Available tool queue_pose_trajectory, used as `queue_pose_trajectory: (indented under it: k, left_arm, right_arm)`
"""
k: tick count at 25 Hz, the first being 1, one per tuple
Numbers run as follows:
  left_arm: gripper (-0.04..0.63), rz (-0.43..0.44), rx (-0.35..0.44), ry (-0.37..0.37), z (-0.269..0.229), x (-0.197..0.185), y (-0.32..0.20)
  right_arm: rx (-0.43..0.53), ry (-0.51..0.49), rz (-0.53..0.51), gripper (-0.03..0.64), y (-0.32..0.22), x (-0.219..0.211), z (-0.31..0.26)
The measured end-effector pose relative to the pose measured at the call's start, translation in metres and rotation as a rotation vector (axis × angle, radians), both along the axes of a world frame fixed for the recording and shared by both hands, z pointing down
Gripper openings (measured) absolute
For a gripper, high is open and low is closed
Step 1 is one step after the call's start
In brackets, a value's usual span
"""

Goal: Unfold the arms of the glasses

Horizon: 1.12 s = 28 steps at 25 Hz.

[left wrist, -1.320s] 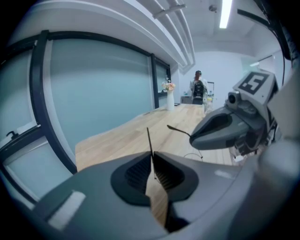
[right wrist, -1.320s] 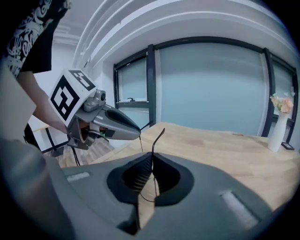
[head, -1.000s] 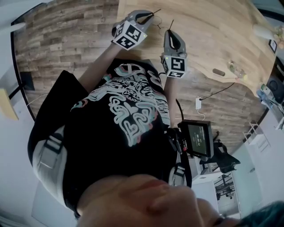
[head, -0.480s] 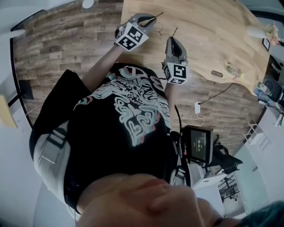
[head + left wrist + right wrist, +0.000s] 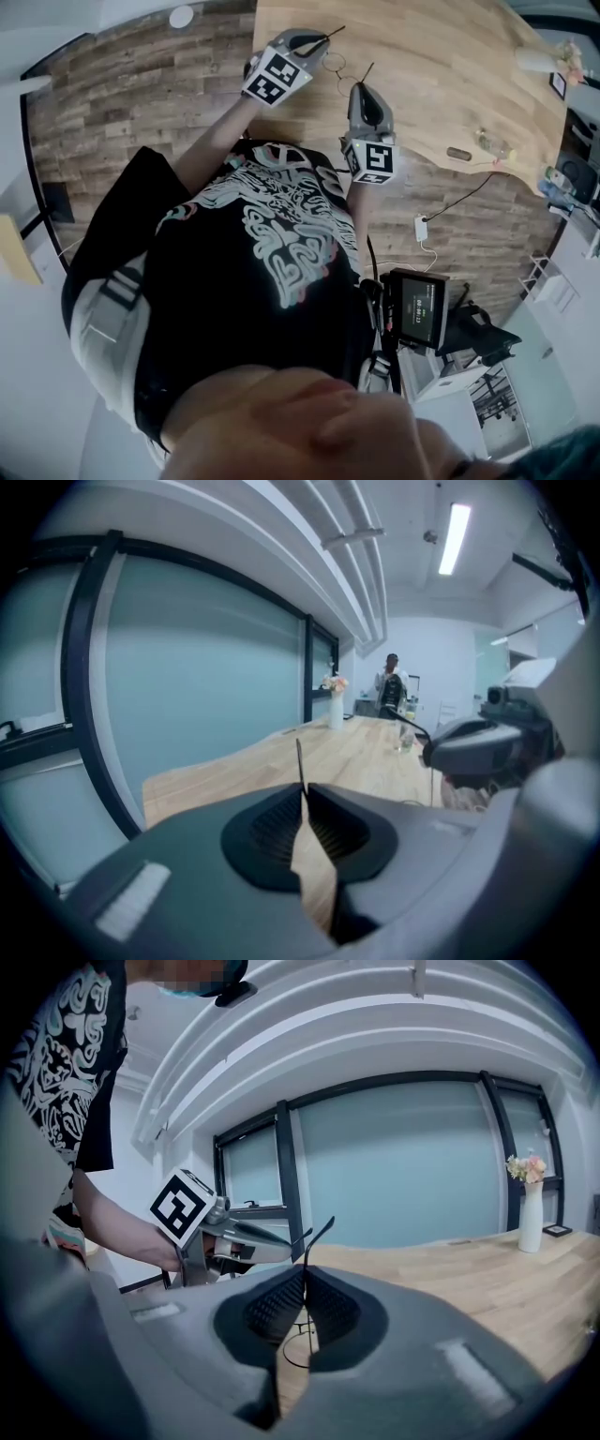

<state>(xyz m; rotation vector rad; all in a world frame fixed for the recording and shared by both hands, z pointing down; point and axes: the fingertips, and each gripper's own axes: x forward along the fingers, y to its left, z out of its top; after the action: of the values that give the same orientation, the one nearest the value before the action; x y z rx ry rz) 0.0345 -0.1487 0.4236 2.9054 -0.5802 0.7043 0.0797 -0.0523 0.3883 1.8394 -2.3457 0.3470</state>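
Holding the glasses (image 5: 339, 66) over the near part of the wooden table (image 5: 450, 84), between both grippers. Left gripper (image 5: 302, 791) clenched on one thin dark arm (image 5: 299, 761), tip poking past the jaws. Right gripper (image 5: 306, 1277) clenched on the other arm (image 5: 319, 1234), with a round wire rim (image 5: 296, 1349) seen through the gap below. Grippers close together.

The person wears a black short-sleeved T-shirt (image 5: 281, 234) printed with white swirling line art edged in teal and red. A grey webbing strap (image 5: 111, 305) crosses one shoulder. The left claw (image 5: 322, 40) and right claw (image 5: 362, 84) have smooth grey shells with black ribbed pads (image 5: 277, 1309) inside. Each carries a white marker cube (image 5: 277, 75) with black square codes.
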Motion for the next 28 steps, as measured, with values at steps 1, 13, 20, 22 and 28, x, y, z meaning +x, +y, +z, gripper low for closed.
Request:
queue_pose_trajectory:
  k: [1, 13, 20, 22, 28]
  left_arm:
    - [0.009, -0.001, 0.000, 0.000, -0.001, -0.001, -0.001]
    - [0.008, 0.012, -0.006, 0.011, -0.003, 0.003, -0.005]
    - [0.008, 0.013, -0.007, 0.011, -0.002, 0.001, -0.006]
    - [0.008, 0.012, -0.002, 0.013, -0.004, 0.001, -0.008]
    - [0.008, 0.008, 0.000, 0.011, -0.005, -0.001, -0.009]
  right_arm:
    - [0.002, 0.002, -0.001, 0.003, 0.000, -0.001, -0.001]
    - [0.024, 0.027, -0.007, 0.003, -0.005, 0.003, -0.006]
    - [0.022, 0.032, -0.010, 0.003, -0.010, 0.005, -0.007]
    - [0.023, 0.033, -0.011, 0.003, -0.012, 0.004, -0.007]
    - [0.020, 0.032, -0.015, 0.003, -0.012, 0.003, -0.007]
